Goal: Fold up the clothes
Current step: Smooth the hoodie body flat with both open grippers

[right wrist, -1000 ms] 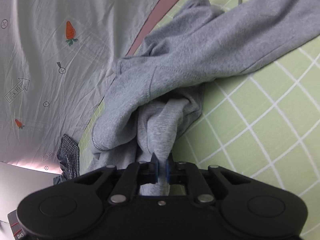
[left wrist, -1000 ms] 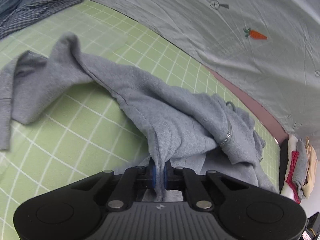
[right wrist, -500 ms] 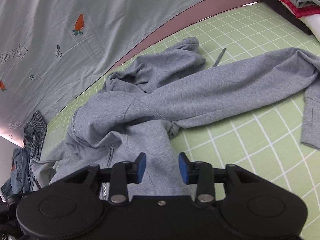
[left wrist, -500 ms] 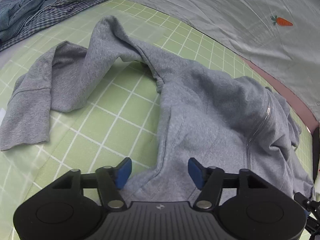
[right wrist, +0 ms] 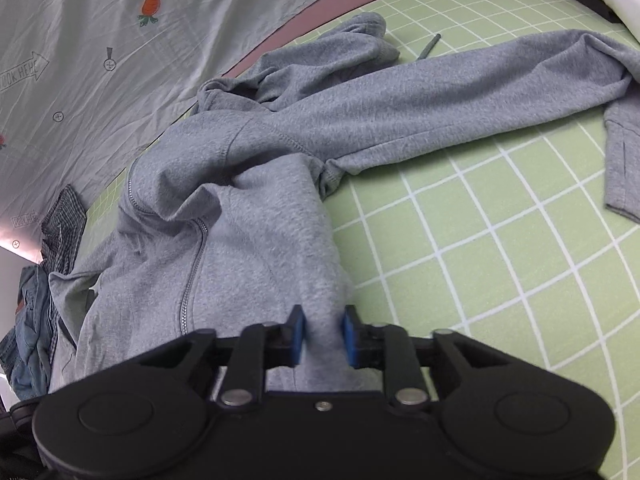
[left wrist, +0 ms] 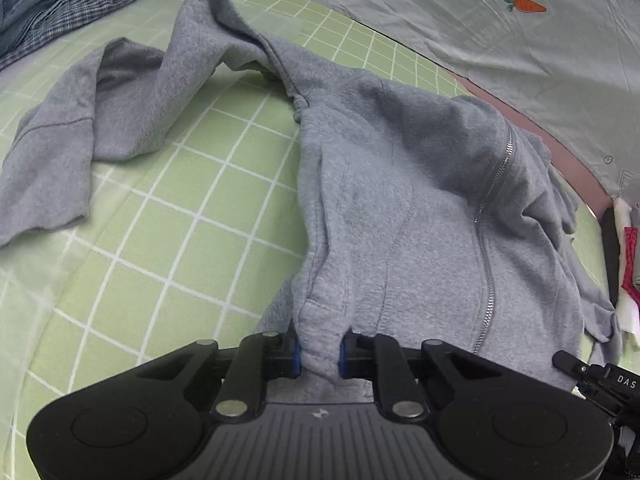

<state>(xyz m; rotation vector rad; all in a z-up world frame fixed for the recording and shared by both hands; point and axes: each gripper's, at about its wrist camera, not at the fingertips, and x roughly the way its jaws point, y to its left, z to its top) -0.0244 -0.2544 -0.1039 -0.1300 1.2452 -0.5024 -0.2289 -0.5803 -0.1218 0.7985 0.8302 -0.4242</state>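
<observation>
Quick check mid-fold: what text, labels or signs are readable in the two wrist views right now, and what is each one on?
"DAS": white letters on the black device part at the left wrist view's lower right edge.
"LOOK HERE": inside an arrow outline printed on the pale grey-green sheet.
A second boxed label lower on that sheet: too small to read.
Grey zip-up hoodie: no visible text.

Bare green mat [right wrist: 500, 264] right of hoodie [right wrist: 256, 216] lies open.
</observation>
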